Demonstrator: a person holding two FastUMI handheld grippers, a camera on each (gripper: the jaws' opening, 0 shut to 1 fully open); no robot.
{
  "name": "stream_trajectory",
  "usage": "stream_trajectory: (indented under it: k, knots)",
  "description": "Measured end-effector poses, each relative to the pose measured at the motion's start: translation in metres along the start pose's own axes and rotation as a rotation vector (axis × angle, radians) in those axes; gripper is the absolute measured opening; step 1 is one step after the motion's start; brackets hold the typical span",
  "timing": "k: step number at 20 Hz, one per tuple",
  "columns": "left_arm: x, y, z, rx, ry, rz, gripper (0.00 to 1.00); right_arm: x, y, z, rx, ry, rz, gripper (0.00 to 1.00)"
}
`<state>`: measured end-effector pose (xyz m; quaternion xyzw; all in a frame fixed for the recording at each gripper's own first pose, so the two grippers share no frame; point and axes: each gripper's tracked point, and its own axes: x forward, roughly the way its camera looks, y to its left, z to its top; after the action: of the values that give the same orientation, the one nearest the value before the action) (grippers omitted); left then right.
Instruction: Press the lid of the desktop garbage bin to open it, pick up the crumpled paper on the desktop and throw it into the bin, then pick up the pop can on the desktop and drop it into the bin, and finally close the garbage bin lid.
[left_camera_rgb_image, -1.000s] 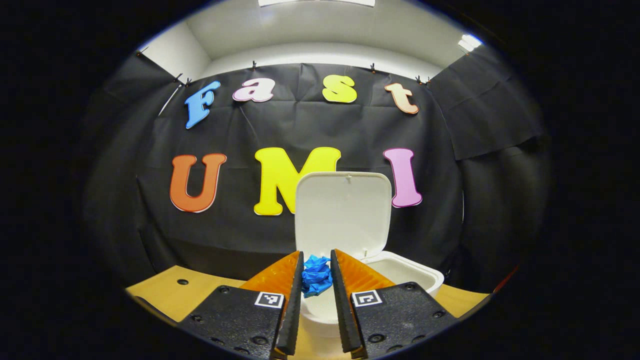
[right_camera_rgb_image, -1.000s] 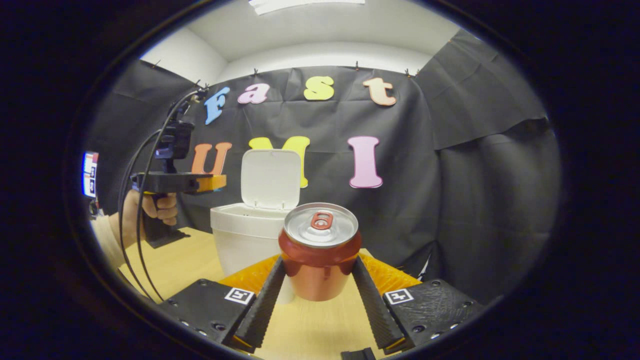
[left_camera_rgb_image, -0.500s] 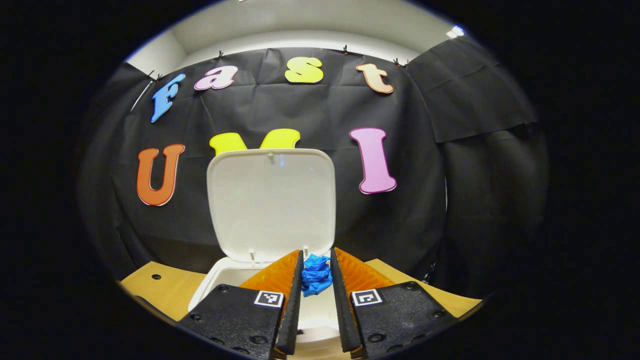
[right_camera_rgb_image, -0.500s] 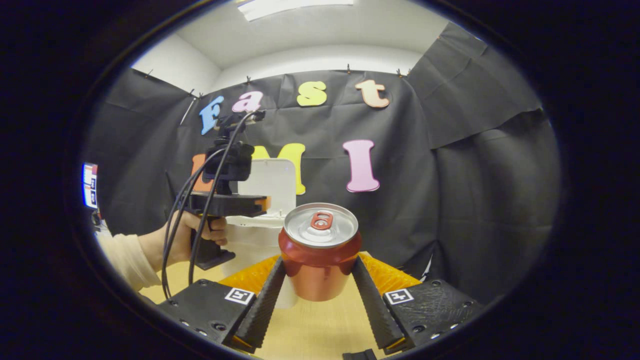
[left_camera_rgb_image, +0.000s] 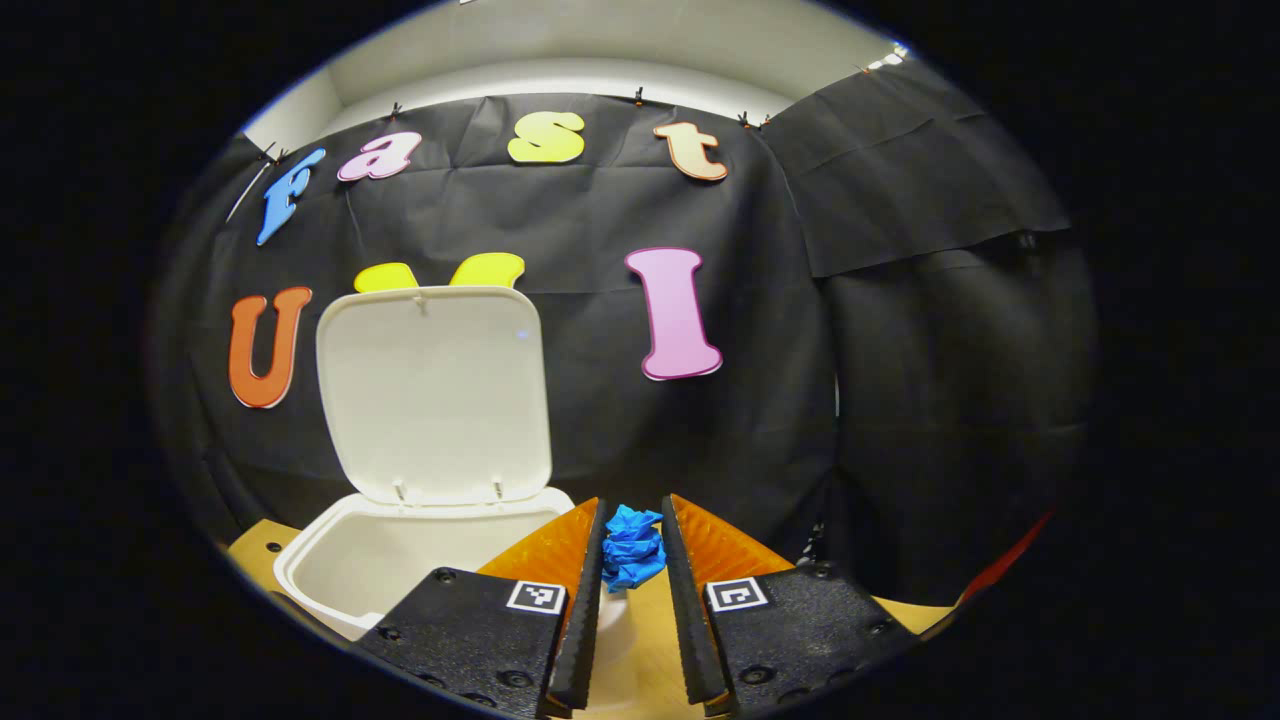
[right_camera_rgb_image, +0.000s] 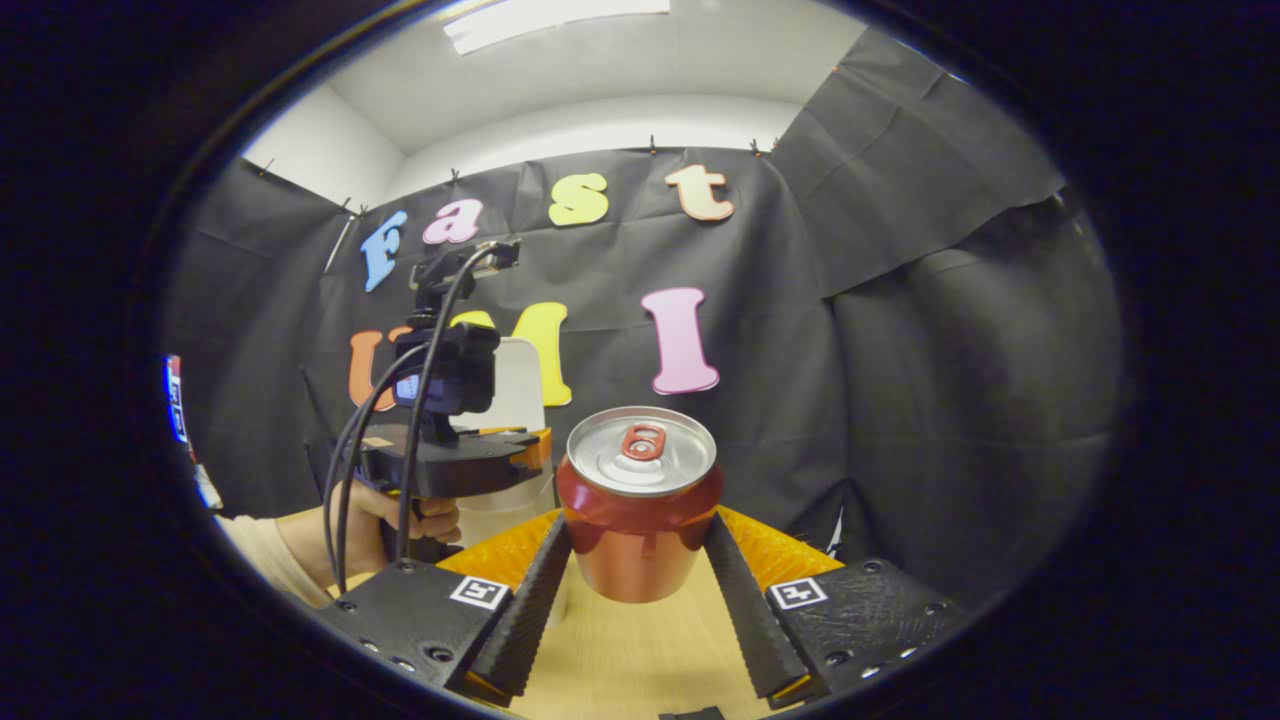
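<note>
Here the left gripper (left_camera_rgb_image: 632, 560) pinches blue crumpled paper (left_camera_rgb_image: 632, 545) right of the open white bin (left_camera_rgb_image: 345, 560); the right gripper (right_camera_rgb_image: 640, 560) clamps a red pop can (right_camera_rgb_image: 640, 520) at lower centre.

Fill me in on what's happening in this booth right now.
A person holds a gripper in each hand at a wooden table. The left gripper is shut on blue crumpled paper, beside the white bin, whose lid stands open. The right gripper is shut on a red pop can. Neither item is in the bin yet.
</note>
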<state>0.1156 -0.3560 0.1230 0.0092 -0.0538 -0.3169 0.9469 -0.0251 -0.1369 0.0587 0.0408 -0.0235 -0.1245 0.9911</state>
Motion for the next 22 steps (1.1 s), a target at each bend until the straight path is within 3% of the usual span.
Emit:
stream_trajectory:
  k: [3,8,15,18,21,22]
  knots:
    - [-0.02,-0.031,-0.002,0.012,-0.021,-0.062,0.37,0.002,-0.005,-0.002,-0.006,0.006,-0.014,0.81]
    - [-0.033,-0.026,-0.001,0.094,-0.05,-0.01,0.36,0.004,-0.003,-0.007,-0.04,0.01,-0.027,0.8]
    - [-0.009,0.054,0.01,0.062,-0.03,0.163,0.37,0.001,0.013,-0.01,-0.065,0.006,0.001,0.79]
    - [-0.004,0.092,-0.005,-0.026,0.026,0.251,0.4,-0.001,0.023,-0.013,-0.095,0.003,0.02,0.79]
    - [-0.009,0.115,-0.019,-0.075,0.072,0.307,0.42,-0.005,0.043,-0.02,-0.091,0.025,0.091,0.8]
    - [-0.014,0.118,-0.028,-0.087,0.106,0.311,0.49,-0.007,0.049,-0.022,-0.082,0.038,0.117,0.79]
